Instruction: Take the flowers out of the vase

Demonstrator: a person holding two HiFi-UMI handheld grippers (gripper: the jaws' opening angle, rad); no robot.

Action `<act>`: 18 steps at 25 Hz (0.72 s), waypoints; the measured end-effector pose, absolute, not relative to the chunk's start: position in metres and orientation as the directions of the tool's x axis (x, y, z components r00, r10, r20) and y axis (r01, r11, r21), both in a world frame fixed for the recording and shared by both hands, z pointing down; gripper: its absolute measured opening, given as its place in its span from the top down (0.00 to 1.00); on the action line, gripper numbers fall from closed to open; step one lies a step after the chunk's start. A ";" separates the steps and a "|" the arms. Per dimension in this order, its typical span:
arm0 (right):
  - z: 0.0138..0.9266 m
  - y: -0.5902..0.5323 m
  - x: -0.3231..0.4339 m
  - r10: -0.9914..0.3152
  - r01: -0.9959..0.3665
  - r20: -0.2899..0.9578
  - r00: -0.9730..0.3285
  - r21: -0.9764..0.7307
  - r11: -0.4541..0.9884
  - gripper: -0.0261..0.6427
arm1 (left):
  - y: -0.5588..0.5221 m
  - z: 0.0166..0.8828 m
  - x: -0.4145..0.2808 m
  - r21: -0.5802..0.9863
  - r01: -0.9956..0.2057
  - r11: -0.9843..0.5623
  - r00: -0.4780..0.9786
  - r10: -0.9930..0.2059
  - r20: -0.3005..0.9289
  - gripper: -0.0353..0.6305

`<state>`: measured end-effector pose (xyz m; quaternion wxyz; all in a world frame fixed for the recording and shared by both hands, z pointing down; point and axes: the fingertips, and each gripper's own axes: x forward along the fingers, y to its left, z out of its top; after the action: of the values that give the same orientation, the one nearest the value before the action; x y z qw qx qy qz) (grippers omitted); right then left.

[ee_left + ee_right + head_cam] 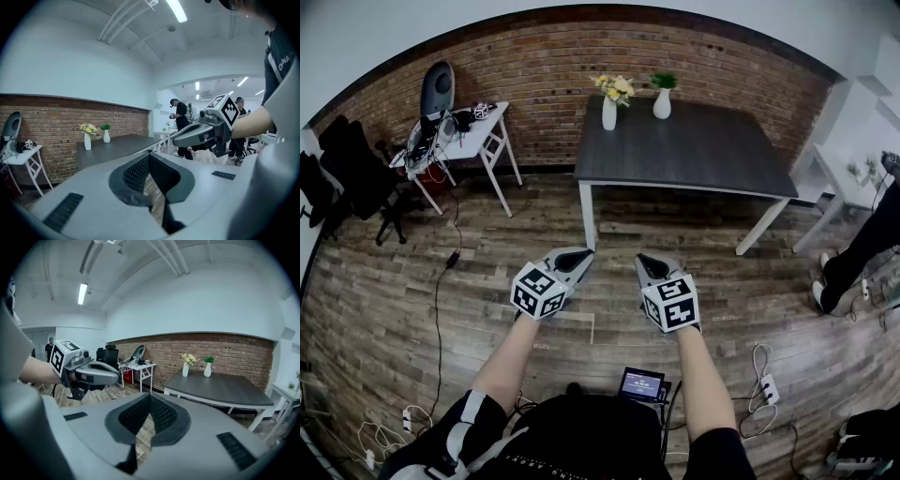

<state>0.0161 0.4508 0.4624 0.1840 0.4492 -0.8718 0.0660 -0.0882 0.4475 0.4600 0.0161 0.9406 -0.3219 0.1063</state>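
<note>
We are holding two grippers side by side, the left gripper and the right gripper, both with jaws pressed together and gripping nothing. Well ahead, one dark table is carrying two white vases. The yellow flowers are standing in the left vase at the far edge, stems vertical and blooms pointing up. The other vase is holding greenery.
</note>
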 end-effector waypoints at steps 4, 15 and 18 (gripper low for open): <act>0.464 0.452 0.015 -0.726 -0.779 0.385 -0.569 0.029 0.626 0.95 | 0.443 0.462 -0.087 -0.005 -0.629 -0.777 0.759 -0.615 0.214 0.94; 0.461 0.448 0.023 -0.717 -0.765 0.375 -0.587 0.033 0.643 0.95 | 0.440 0.462 -0.078 -0.028 -0.627 -0.779 0.759 -0.618 0.203 0.94; 0.467 0.447 0.024 -0.727 -0.762 0.400 -0.558 0.100 0.640 0.95 | 0.438 0.466 -0.081 -0.011 -0.632 -0.774 0.757 -0.621 0.204 0.94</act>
<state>0.0235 0.4470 0.4667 0.2067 0.4222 -0.8816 0.0421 -0.0808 0.4381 0.4656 0.0295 0.9368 -0.3345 0.0984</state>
